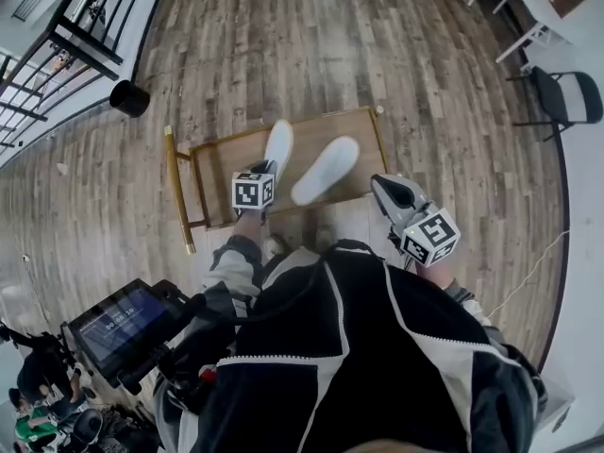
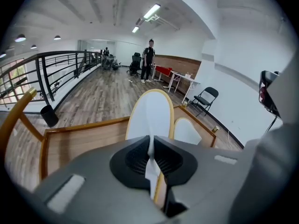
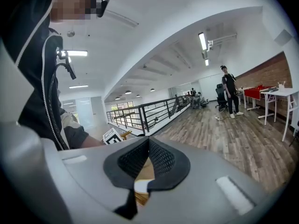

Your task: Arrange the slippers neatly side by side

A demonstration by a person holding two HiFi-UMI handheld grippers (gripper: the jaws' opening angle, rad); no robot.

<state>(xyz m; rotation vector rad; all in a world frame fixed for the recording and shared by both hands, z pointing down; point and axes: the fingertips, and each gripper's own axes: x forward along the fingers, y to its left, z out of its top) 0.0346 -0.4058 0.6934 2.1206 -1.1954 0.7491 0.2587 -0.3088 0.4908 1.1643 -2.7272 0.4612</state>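
Observation:
Two white slippers lie on a low wooden table (image 1: 222, 163) in the head view. My left gripper (image 1: 266, 170) is at the heel end of the left slipper (image 1: 278, 145) and is shut on its thin white edge. In the left gripper view that slipper (image 2: 152, 113) stretches away from the left gripper (image 2: 150, 158), with the other slipper (image 2: 187, 130) beside it on the right. In the head view that right slipper (image 1: 326, 169) lies slanted, its toe turned to the right. My right gripper (image 1: 382, 187) hangs off the table's right end, shut and empty, as the right gripper view shows for the right gripper (image 3: 148, 149).
The table has a yellow-edged frame with a handle (image 1: 177, 192) on its left. A black bin (image 1: 129, 98) stands on the wood floor at the far left by a railing (image 1: 57, 50). A folding chair (image 1: 566, 97) and white desks (image 1: 528, 3) stand at the right. A person (image 2: 149, 59) stands far off.

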